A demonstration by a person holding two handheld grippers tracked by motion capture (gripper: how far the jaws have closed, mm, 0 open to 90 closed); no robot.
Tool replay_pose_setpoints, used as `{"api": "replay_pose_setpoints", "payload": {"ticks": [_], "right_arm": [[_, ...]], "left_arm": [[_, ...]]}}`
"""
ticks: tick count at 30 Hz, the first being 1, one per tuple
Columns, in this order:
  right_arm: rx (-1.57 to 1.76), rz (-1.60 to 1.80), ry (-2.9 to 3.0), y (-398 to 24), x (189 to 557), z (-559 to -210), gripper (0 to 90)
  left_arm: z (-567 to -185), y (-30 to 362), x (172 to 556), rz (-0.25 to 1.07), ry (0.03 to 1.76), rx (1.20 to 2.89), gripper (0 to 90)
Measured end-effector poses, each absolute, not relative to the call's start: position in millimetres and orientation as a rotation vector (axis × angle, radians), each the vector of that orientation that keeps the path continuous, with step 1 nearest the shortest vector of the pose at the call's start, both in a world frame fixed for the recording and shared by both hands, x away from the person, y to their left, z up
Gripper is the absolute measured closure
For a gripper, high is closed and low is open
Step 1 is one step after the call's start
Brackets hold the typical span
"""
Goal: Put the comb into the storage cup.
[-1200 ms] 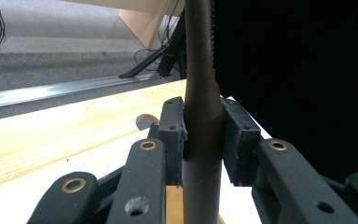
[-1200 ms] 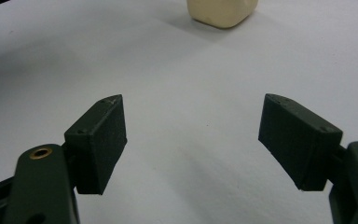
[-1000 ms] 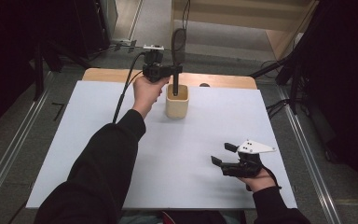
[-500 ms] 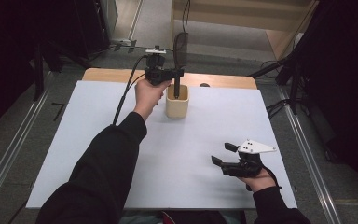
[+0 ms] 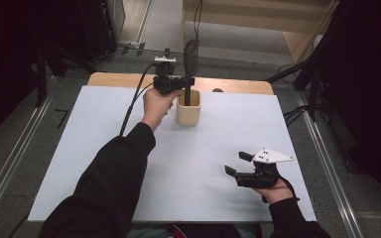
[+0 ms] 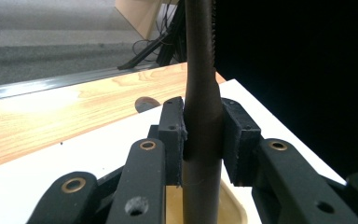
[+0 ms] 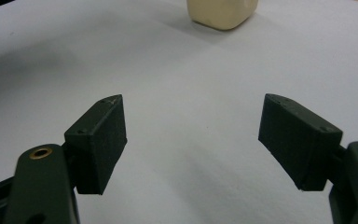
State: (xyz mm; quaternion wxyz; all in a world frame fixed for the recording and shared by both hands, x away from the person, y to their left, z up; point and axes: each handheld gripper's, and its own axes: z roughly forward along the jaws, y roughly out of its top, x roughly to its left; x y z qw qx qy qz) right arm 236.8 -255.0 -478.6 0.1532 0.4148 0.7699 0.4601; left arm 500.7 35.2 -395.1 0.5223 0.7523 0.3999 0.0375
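High view: left tongs [image 5: 187, 81] pinch the dark utensil [image 5: 191, 54], now lowered upright into the cream cup [image 5: 188, 113] far on the tabletop [image 5: 129, 148]; right tongs [image 5: 239, 164] rest spread, near right.

Beige cup [image 5: 188, 113] on white table [image 5: 104, 148]

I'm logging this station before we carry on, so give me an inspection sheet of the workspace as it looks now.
Surface: white sheet over a wooden table, flat.
Job's things: dark comb held upright, lower end inside the cream cup.
Clutter: a small dark spot on the wood behind the cup.
Grippers: left claw shut on the comb above the cup; right claw open, nothing between its pads, near the sheet's front right.
Cables: black cable trails from the left claw; more cables on the floor at right.
Surroundings: grey floor, metal rails, dark sides.
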Motion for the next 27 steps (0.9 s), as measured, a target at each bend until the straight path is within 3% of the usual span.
{"api": "replay_pose_setpoints", "payload": {"ticks": [27], "right_arm": [[1.185, 1.318, 2.211, -254.8, 237.8, -479.0, 21.5]], "left_arm": [[-418.6, 31.5, 498.6, 0.094, 0.953, 1.826, 72.6]]}}
